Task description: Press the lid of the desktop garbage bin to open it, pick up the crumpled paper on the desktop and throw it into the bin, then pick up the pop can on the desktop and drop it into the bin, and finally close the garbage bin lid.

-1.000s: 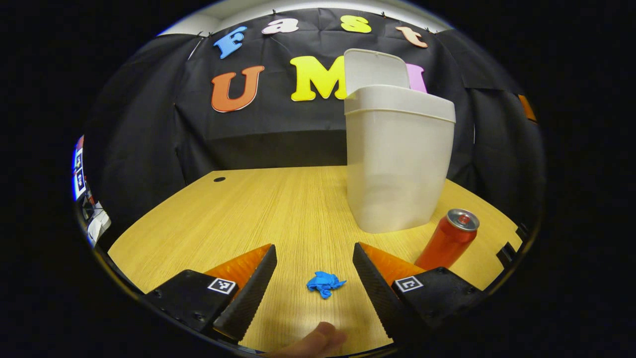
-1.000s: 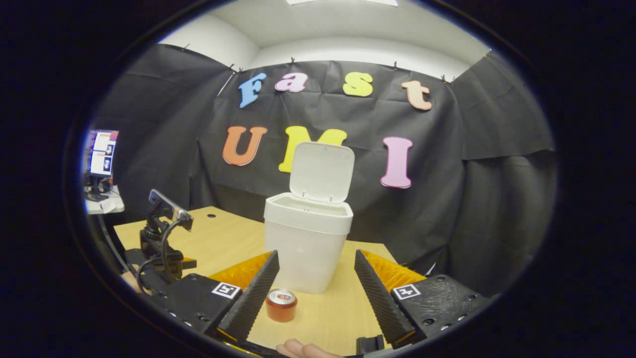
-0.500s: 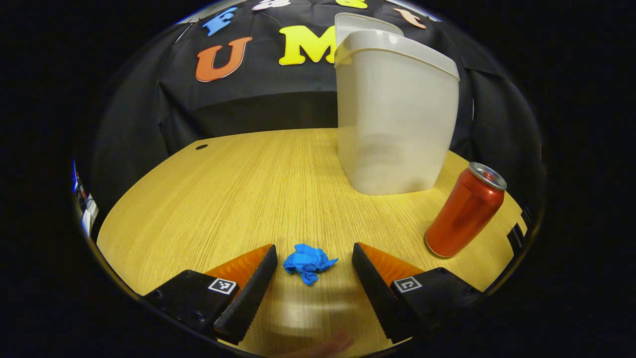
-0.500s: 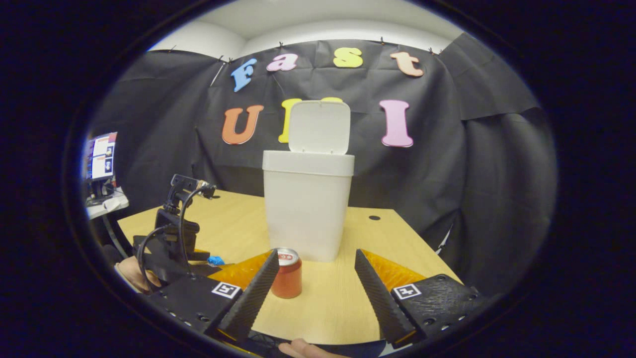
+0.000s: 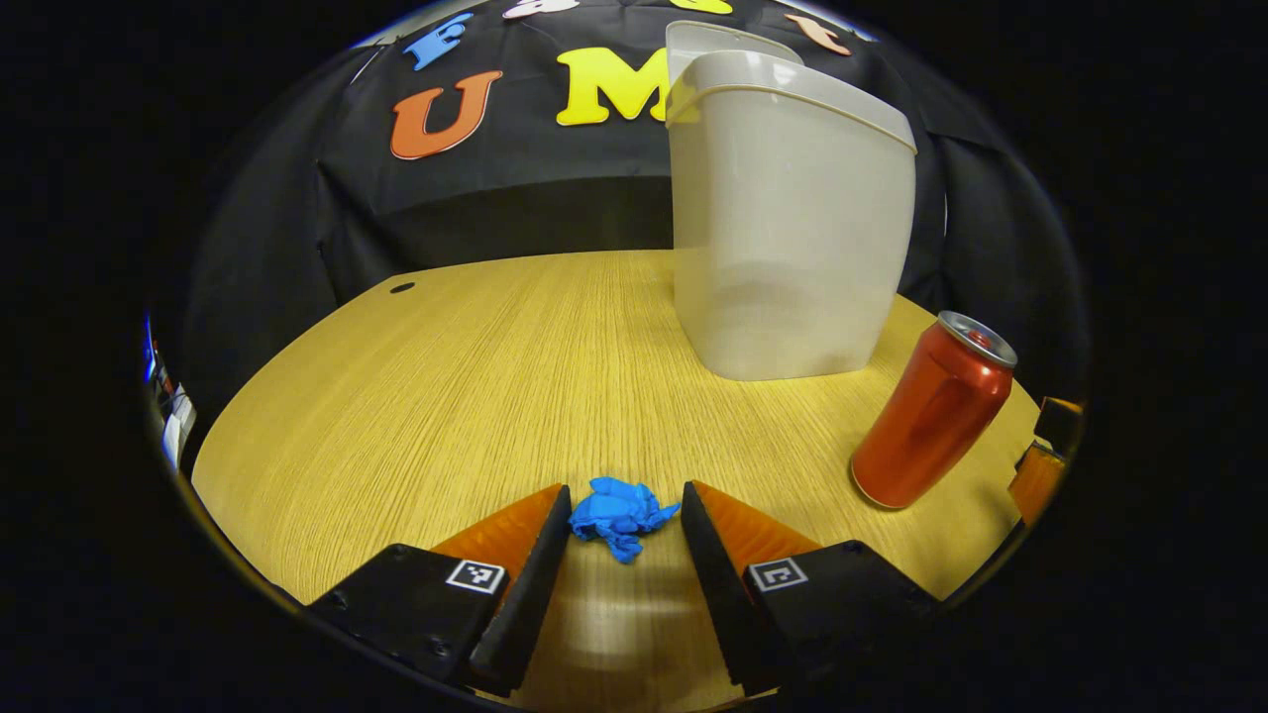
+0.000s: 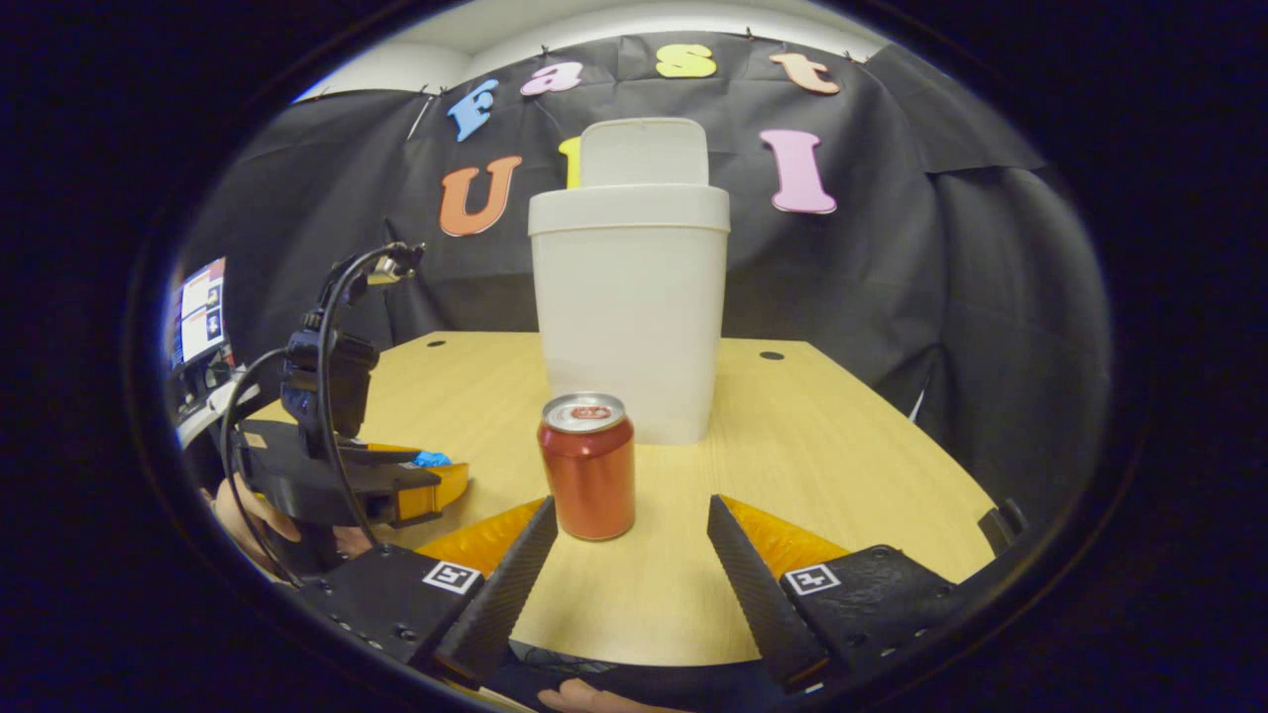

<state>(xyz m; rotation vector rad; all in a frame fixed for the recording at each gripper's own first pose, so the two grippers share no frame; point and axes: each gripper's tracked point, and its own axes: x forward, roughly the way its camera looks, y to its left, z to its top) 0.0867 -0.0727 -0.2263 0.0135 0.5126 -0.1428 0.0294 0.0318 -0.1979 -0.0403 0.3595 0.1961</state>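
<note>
Here the pale wooden desk sat under black cloth walls. At the left, the left gripper was low on the wood, jaws narrowed around the crumpled blue paper, tips at its edges, though contact wasn't clear. The white bin stood mid-desk, lid up. The right gripper gaped wide, with the red can upright just ahead.

A light wooden table with a visible grain and small dark round holes near its far edge stands in a booth hung with black cloth, which creases and folds along the back and sides. Above the cloth a pale wall and ceiling show, and off to the left a lit screen glows.
</note>
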